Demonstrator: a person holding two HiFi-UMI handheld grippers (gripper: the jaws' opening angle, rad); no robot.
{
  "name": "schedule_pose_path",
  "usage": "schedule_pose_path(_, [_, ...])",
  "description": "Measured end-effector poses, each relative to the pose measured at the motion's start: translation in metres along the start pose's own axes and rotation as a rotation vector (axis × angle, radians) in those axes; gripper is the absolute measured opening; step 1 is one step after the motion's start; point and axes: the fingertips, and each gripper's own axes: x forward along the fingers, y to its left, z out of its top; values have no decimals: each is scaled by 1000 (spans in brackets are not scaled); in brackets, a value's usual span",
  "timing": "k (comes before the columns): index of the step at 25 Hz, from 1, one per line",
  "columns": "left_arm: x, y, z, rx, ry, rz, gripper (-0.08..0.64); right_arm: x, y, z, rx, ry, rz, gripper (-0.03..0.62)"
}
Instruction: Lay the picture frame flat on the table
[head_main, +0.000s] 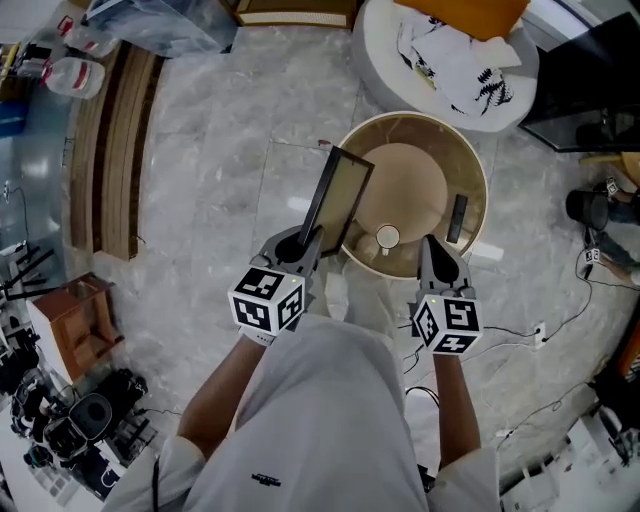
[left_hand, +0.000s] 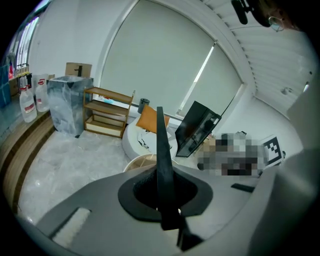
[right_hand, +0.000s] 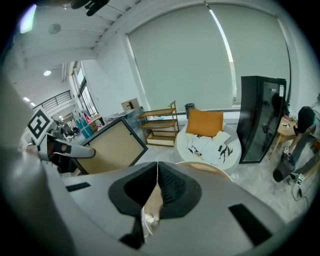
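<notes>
While clamped by its lower edge, picture frame (head_main: 338, 198): upright and leaning, above the near-left rim of the round table (head_main: 410, 180); not yet flat.
Left gripper (head_main: 308, 246): jaws nearly together, pinched on the frame's thin bottom edge; frame seen edge-on between the pads in the left gripper view.
Right gripper (head_main: 430, 248): jaws pressed together, nothing between them; hovering over the near-right part of the table, apart from the frame.
Long axis: running up and away from the left fingers; pale face turned toward the table's middle.
Deciding relation: table top lying right of and below the frame, so probably to be tipped toward the pale face, pivoting on the lower edge.
Nearer hand: left, already holding; right free, by judgement able to steady the top edge.
Edges: raised rim directly under the frame, a likely snag for the lower edge.
Open room: bare middle of the top; small white round object (head_main: 387, 237) just beside the frame's foot, dark slim object (head_main: 456, 218) near the right rim, both to be cleared.
</notes>
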Motion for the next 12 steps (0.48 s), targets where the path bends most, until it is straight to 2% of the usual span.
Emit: schedule_pose_path(12, [73,33,-41,-81,42,-30,21,73,-14,-31,-68,93,38,5])
